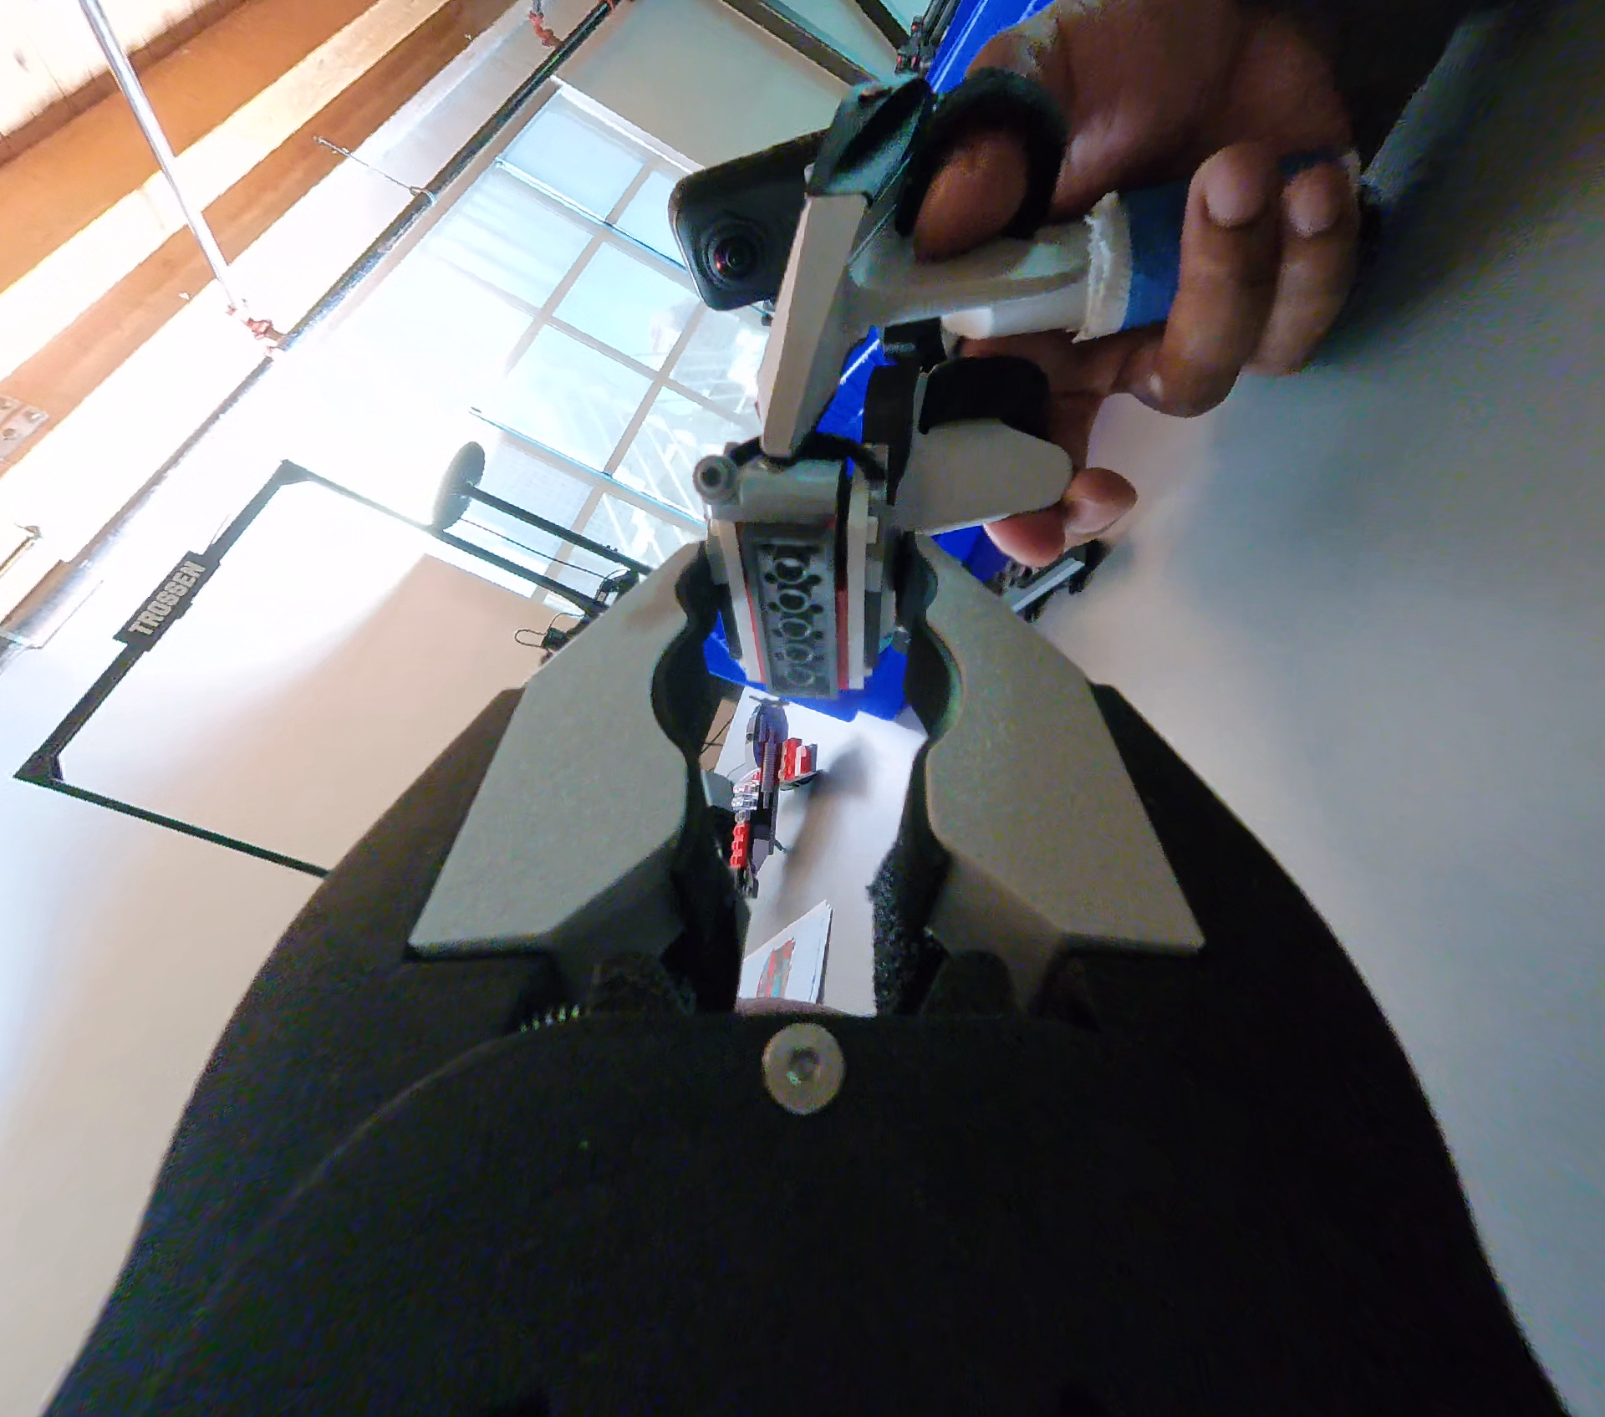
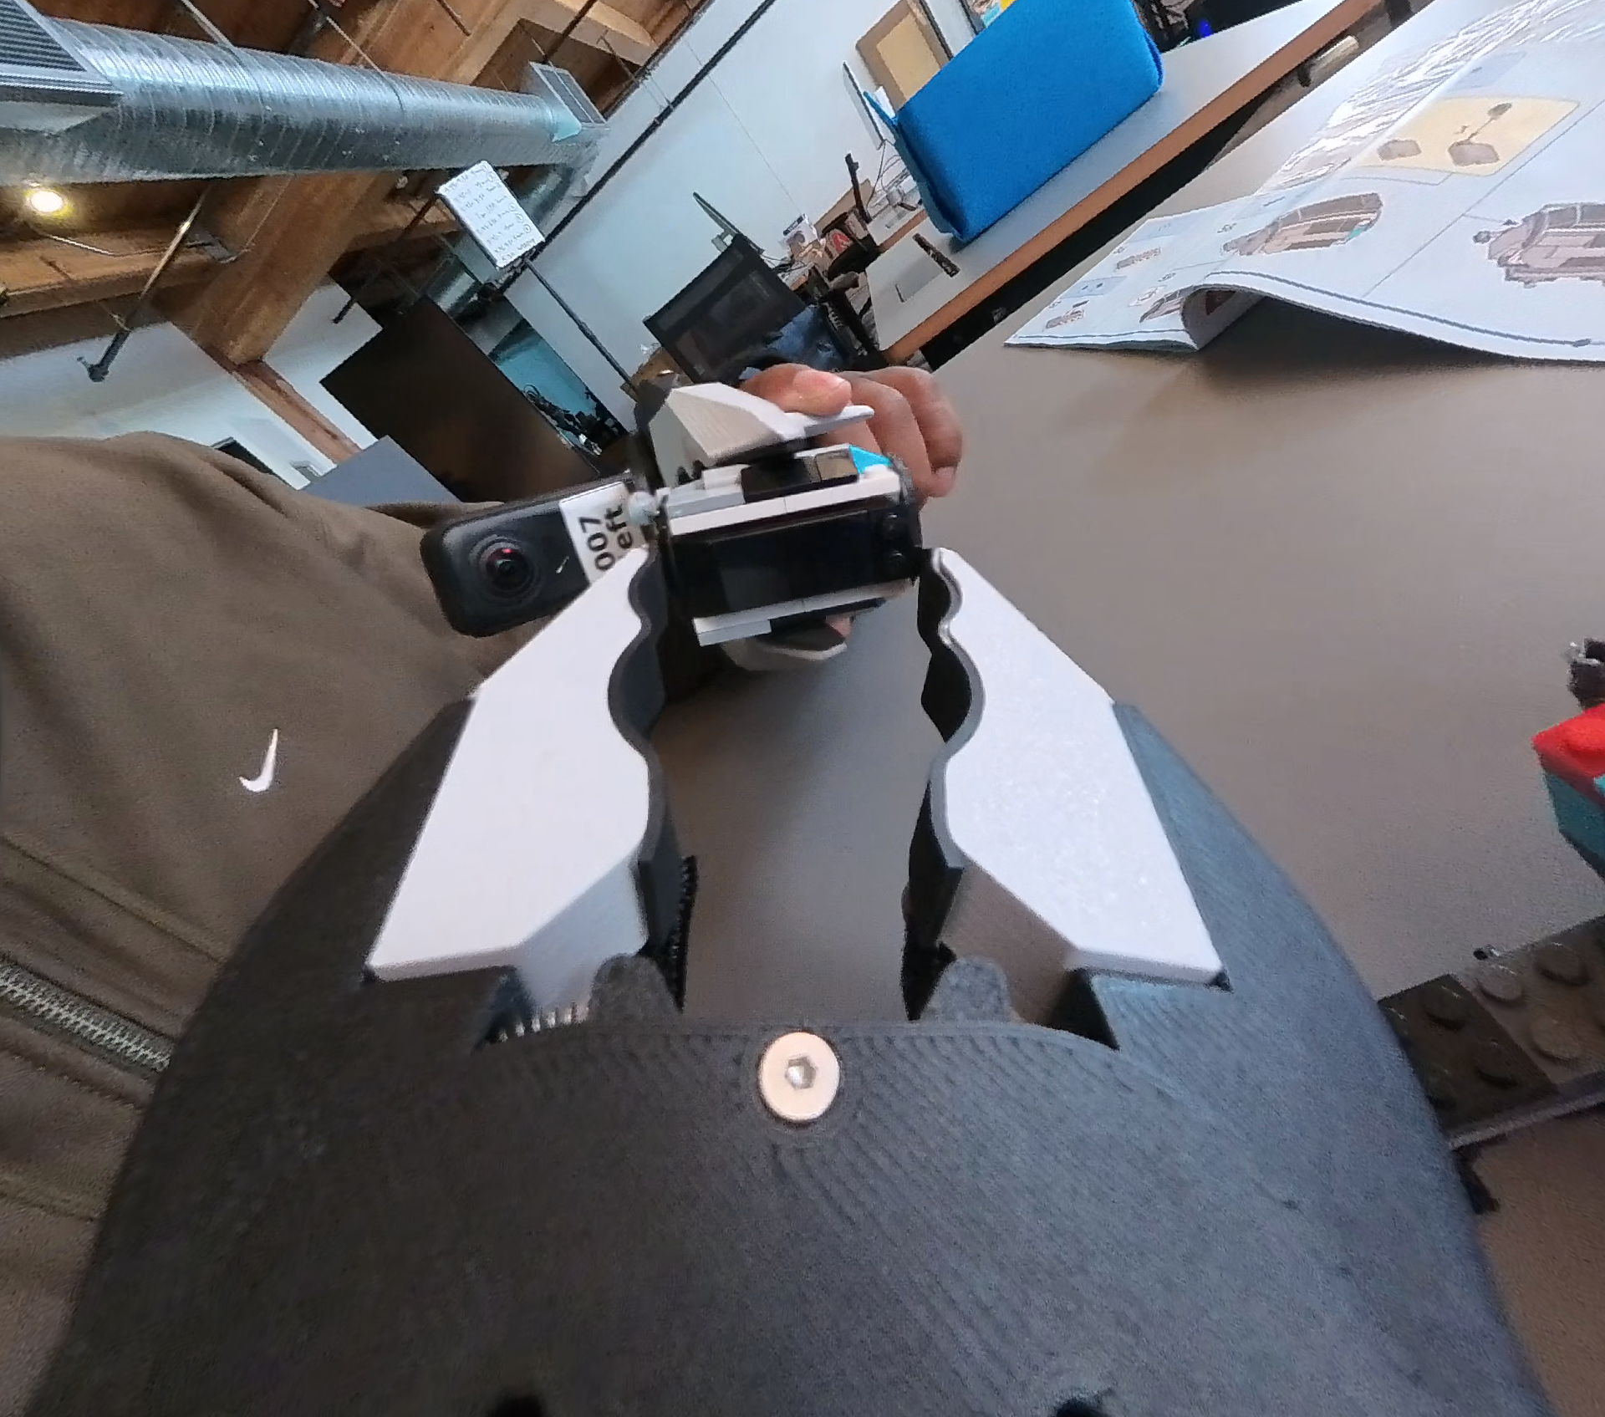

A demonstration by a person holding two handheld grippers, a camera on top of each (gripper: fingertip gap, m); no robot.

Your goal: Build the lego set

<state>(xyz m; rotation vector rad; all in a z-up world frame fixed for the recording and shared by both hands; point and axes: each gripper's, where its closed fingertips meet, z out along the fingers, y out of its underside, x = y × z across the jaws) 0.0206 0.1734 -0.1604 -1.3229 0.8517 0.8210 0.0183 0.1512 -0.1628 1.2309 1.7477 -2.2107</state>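
Observation:
A brick assembly of grey, white, black and red pieces is held up in the air between both grippers. My left gripper is shut on it, with its pads on the two long sides. In the right wrist view the left gripper's fingers sit above and below the assembly. My right gripper closes on the assembly's two ends, with its pads against them. In the left wrist view the right gripper comes in from above, held by a hand, and its fingertips touch the assembly's far end.
An open instruction booklet lies on the grey table. Red and teal bricks and a dark studded plate are at the right edge. A blue bin stands on a far table. A small brick model lies on the table below. The grippers are tip to tip, or close to it.

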